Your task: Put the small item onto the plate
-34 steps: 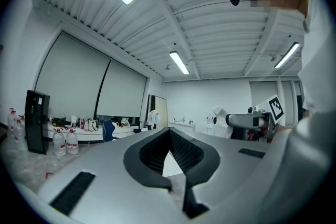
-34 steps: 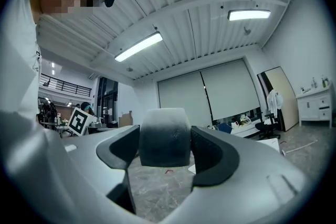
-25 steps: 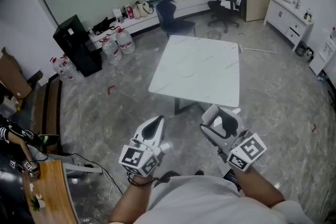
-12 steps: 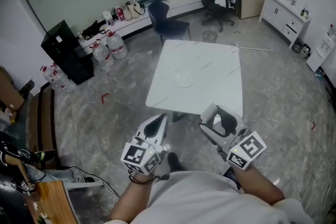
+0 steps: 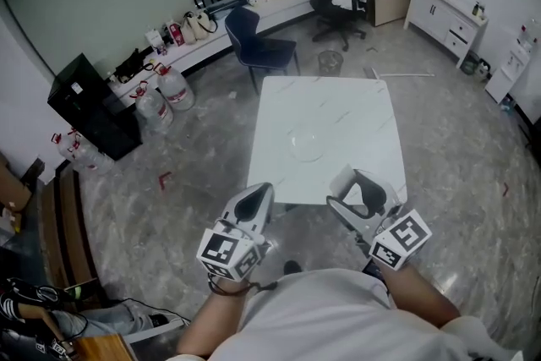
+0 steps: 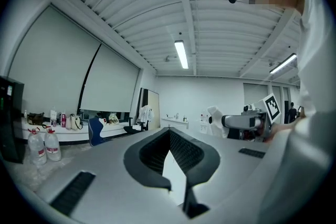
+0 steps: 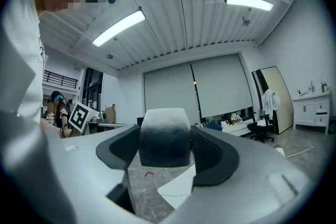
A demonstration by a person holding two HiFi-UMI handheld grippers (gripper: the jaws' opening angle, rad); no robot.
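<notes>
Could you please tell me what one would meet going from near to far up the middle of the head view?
right gripper holding the small item → clear plate on the white table → round bin → black office chair

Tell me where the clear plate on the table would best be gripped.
Probably the plate by its near rim, coming from the person's side: it lies flat and shallow on the table, so only the thin edge gives jaws a pinch.
</notes>
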